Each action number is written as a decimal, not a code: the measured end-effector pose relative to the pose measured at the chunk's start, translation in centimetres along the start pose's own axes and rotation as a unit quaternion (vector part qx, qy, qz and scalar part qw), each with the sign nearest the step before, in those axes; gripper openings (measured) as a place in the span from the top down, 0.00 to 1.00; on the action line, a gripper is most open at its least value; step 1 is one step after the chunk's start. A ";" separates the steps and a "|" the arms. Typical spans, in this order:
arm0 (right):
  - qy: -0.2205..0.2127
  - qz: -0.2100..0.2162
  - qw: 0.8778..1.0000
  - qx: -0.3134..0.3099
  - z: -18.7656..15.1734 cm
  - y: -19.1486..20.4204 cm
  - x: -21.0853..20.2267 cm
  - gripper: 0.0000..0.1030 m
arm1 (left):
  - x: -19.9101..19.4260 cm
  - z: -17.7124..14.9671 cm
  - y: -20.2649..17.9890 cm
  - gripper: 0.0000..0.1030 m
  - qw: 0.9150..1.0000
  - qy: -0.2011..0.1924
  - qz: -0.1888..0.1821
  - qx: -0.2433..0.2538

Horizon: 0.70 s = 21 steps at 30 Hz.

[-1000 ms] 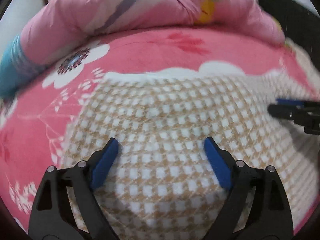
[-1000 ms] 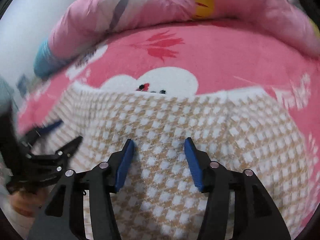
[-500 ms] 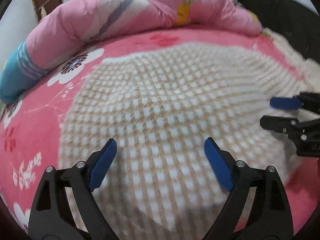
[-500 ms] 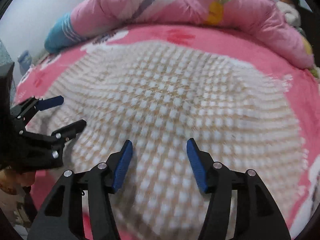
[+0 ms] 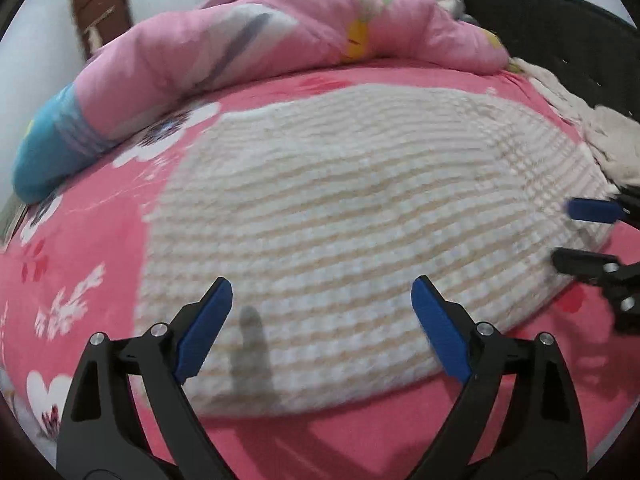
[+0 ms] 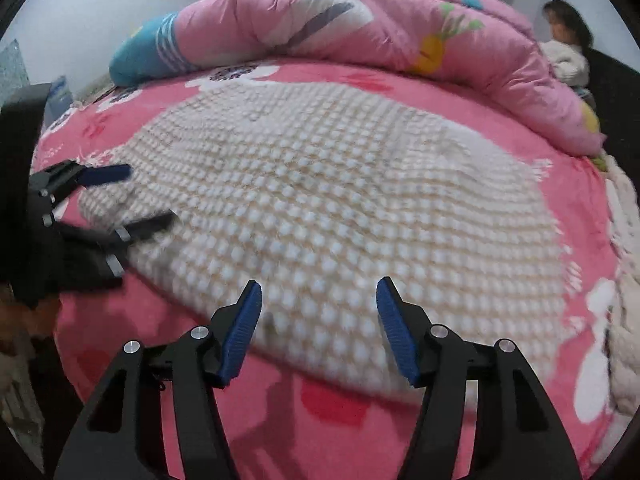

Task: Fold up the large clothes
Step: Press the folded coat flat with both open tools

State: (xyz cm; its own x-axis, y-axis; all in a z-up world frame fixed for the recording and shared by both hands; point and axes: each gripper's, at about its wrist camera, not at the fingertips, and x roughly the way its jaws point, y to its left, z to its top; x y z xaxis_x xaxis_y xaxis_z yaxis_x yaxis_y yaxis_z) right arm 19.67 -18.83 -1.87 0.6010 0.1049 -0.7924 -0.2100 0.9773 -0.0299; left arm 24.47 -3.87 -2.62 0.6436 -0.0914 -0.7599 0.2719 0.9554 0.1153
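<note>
A large beige-and-white checked fleece garment [image 5: 340,200] [image 6: 340,200] lies spread flat on the pink flowered bed sheet [image 5: 88,232] [image 6: 336,412]. My left gripper [image 5: 321,280] hangs open above the garment's near edge, with nothing between its blue pads. In the right wrist view the left gripper [image 6: 150,194] shows at the garment's left side. My right gripper [image 6: 319,282] is over the near hem; its jaws are opening and hold nothing. The left wrist view catches the right gripper [image 5: 568,234] at the garment's right end.
A rolled pink quilt [image 5: 280,40] [image 6: 360,28] with a blue end lies along the far side of the bed. A cream knit cloth [image 5: 600,136] [image 6: 628,340] is bunched at the right edge. A person [image 6: 566,48] sits at the far corner by a dark headboard [image 5: 560,32].
Both grippers have drawn back toward the near edge of the bed, so the whole garment now shows. The right jaws stand wider than before. The left jaws look unchanged.
</note>
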 end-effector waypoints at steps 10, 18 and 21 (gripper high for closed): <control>0.015 0.048 0.993 0.103 -1.6 -5.6 -0.8 0.41 | -1.6 -1.7 3.3 0.13 0.998 0.004 -0.024 -0.064; 0.032 -0.001 0.982 0.185 -5.5 -11.3 0.8 0.41 | 2.8 -3.1 8.9 0.07 0.981 0.057 -0.034 -0.183; 0.018 0.004 0.983 0.182 -4.2 -9.9 -1.6 0.41 | 0.9 -3.2 9.7 0.07 0.973 0.050 -0.043 -0.220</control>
State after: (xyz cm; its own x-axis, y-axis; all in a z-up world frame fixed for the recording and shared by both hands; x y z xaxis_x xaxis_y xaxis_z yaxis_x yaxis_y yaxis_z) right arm 17.53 -29.46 -2.84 0.5721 0.1136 -0.8123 0.0794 0.9780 0.1927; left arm 25.38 6.20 -4.26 0.5539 -0.1689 -0.8153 -0.0255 0.9753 -0.2194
